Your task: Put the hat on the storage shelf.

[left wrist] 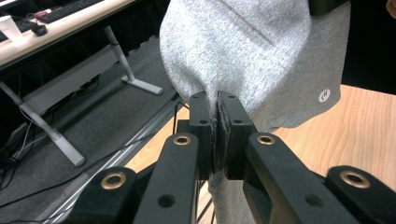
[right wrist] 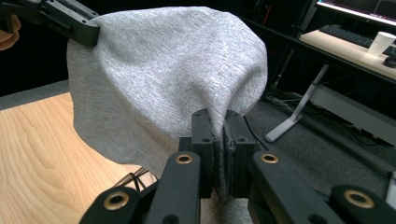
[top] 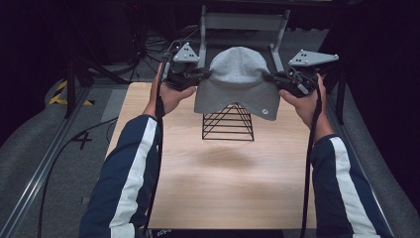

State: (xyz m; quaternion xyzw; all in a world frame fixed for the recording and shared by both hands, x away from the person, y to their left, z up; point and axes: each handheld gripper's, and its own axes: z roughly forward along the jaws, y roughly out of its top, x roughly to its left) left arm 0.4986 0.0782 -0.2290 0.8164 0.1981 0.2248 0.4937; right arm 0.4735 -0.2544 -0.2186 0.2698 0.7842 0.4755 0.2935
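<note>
A grey knit beanie (top: 237, 79) hangs in the air above a black wire pyramid stand (top: 228, 122) on the wooden table (top: 218, 178). My left gripper (top: 204, 75) is shut on the beanie's left side, and my right gripper (top: 271, 78) is shut on its right side. In the left gripper view the jaws pinch a fold of the grey beanie (left wrist: 252, 56), my left gripper (left wrist: 218, 100) closed tight on it. The right gripper view has my right gripper (right wrist: 222, 119) clamped on the beanie (right wrist: 163, 84), with the left gripper at the top left.
A small round logo (top: 265, 112) marks the beanie's lower right hem. Behind the table stands a grey metal frame (top: 242, 22). Dark floor with cables and rails surrounds the table. A desk with a keyboard and a paper cup (right wrist: 382, 44) lies beyond.
</note>
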